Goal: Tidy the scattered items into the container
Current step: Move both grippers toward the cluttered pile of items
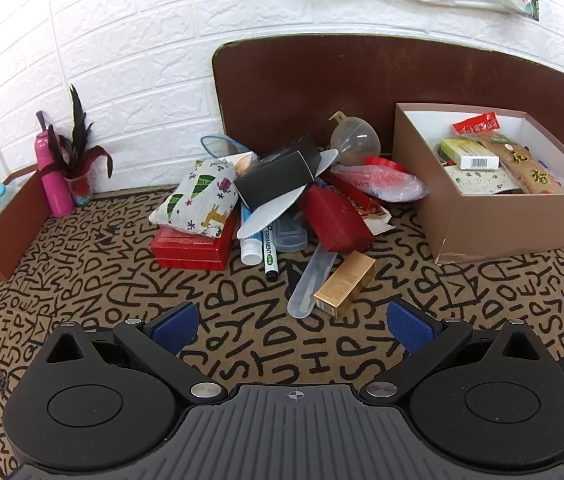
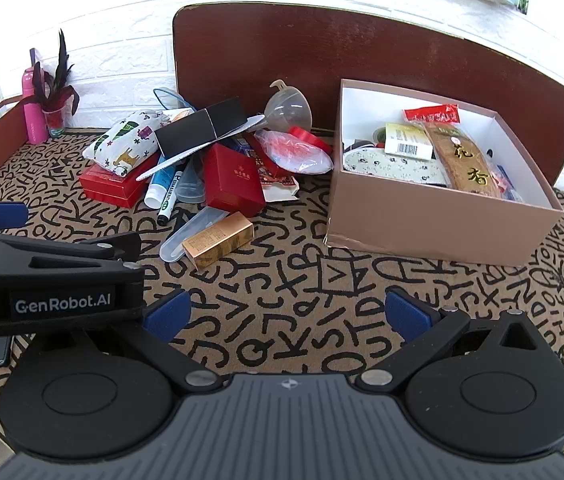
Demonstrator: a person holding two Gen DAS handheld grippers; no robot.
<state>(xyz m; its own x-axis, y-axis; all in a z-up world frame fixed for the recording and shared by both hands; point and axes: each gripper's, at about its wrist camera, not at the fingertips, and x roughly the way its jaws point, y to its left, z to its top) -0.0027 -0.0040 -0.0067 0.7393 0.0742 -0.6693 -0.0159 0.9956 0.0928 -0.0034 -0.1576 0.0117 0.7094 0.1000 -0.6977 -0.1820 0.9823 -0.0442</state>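
Note:
A pile of loose items lies on the letter-patterned cloth: a gold box [image 1: 344, 283] [image 2: 218, 239], a clear plastic scoop [image 1: 310, 280], a red box [image 1: 334, 219] [image 2: 233, 185], a black box [image 1: 280, 171] [image 2: 202, 126], a patterned pouch [image 1: 198, 198] [image 2: 126, 145], a flat red box [image 1: 194, 246], a marker [image 1: 269, 256] and a funnel [image 1: 354, 138]. The brown container box [image 1: 513, 224] [image 2: 433, 220] at the right holds several items. My left gripper [image 1: 291, 326] is open and empty, short of the gold box. My right gripper [image 2: 287, 316] is open and empty over bare cloth.
A brown board [image 1: 361, 80] leans on the white brick wall behind the pile. A pink bottle [image 1: 52, 176], a small potted plant [image 1: 78, 160] and a brown tray [image 1: 10, 224] stand at the left. The left gripper's body [image 2: 50, 280] crosses the right wrist view's left side.

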